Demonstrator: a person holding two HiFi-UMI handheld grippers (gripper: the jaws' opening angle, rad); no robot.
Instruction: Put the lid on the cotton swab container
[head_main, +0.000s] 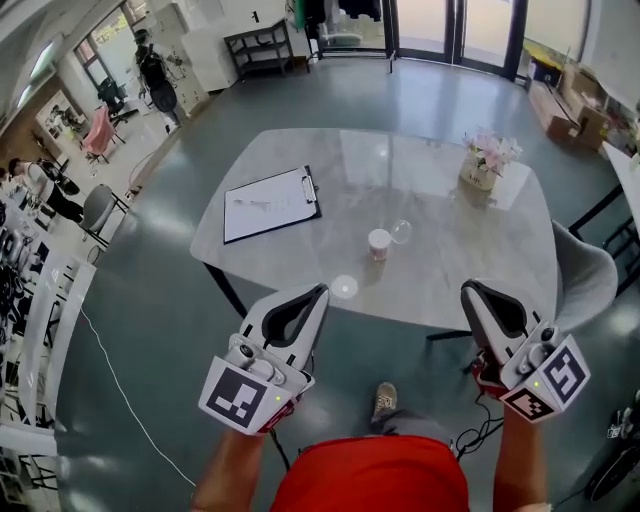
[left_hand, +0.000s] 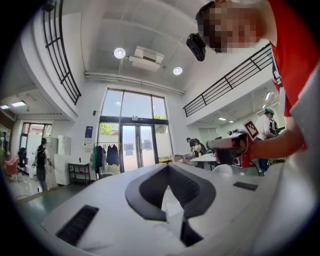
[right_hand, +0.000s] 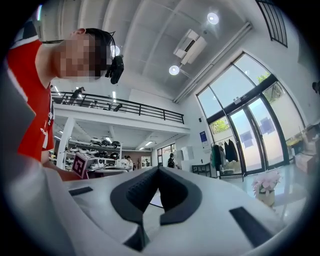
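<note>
Lofty lab-like hall: glass doors (head_main: 430, 25), mezzanine railing (right_hand: 125, 107), equipment shelves (right_hand: 95, 143), marble table (head_main: 450, 240).

No text seems legible, clipboard (head_main: 270, 205) included.

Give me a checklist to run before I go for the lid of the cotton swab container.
1. Small white cylindrical container standing upright on the grey stone-look table: ok.
2. Lid identified: cannot tell. A clear round piece sits right beside the container, and a pale round disc lies near the table's front edge.
3. Left gripper ready to grasp: not ok, jaws shut and empty.
4. Right gripper ready to grasp: not ok, jaws shut and empty.
5. Approach free: ok. The black clipboard with white paper and the vase of pink flowers stand well aside.
</note>
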